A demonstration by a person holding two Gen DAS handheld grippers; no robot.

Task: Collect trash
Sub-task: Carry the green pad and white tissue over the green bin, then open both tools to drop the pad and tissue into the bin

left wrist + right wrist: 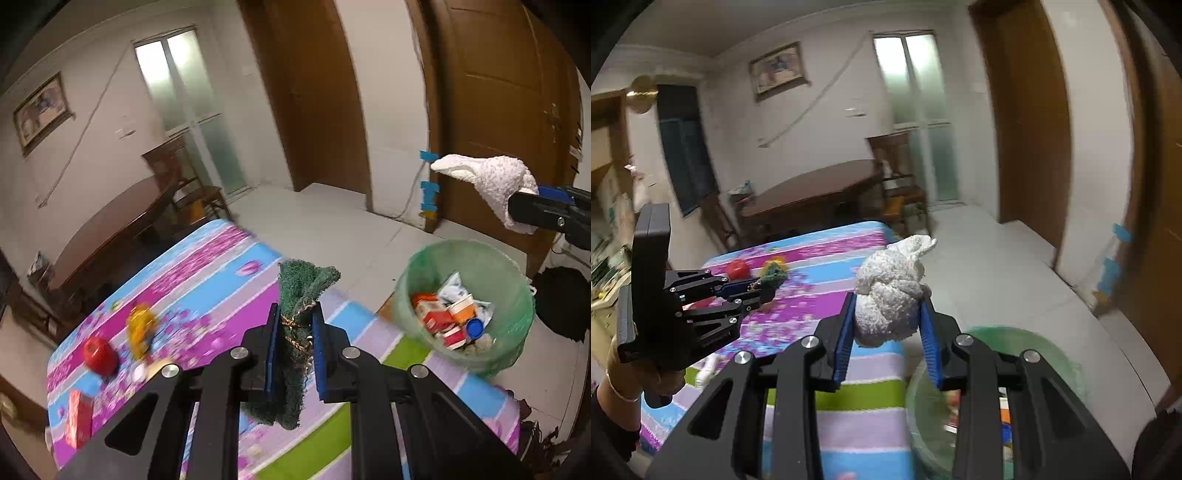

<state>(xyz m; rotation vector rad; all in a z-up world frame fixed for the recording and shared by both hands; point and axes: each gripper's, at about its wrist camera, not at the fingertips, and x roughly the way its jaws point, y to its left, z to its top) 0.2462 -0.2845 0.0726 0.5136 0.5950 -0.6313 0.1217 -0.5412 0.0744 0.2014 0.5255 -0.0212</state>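
Note:
My left gripper is shut on a dark green cloth with a gold cord, held above the striped tablecloth. My right gripper is shut on a balled white cloth; in the left wrist view that white cloth hangs in the air above and behind the bin. The green-lined trash bin stands on the floor beside the table and holds cartons, a wrapper and a blue cap. In the right wrist view the bin lies just below the right gripper, blurred.
On the table lie a red apple, a yellow wrapper, a red box and small white bits. A dark wooden table with chairs stands behind. Brown doors and a black bag are at the right.

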